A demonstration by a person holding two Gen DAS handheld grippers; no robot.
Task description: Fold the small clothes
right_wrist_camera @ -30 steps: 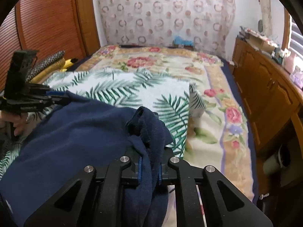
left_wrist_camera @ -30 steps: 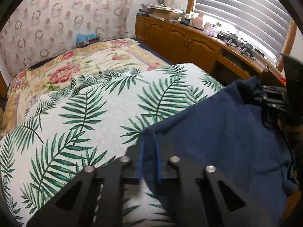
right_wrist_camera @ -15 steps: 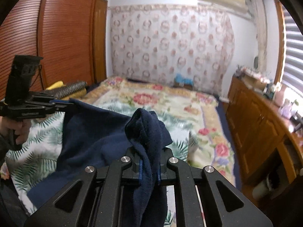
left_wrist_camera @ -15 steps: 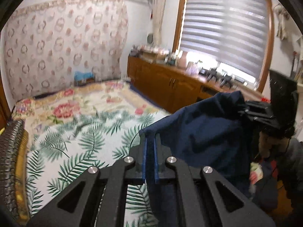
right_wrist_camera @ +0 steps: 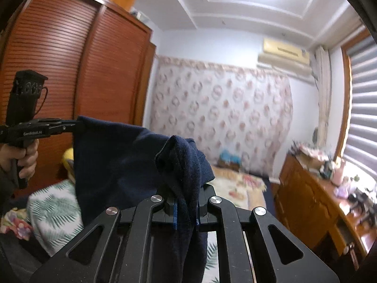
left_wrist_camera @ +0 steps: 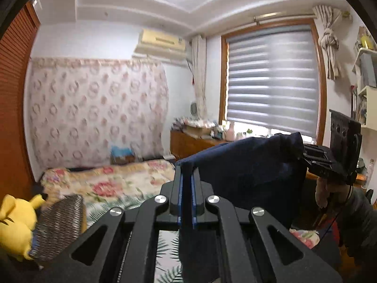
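I have the navy garment hanging in the air above the bed, stretched between both tools. The left gripper has its fingers pinched tight on one top corner; the right gripper is clamped on a bunched wad of the other corner. I judge this the lift-and-spread step, before any fold. Next I need to lower it flat onto the palm-print sheet, keeping the top edge taut.
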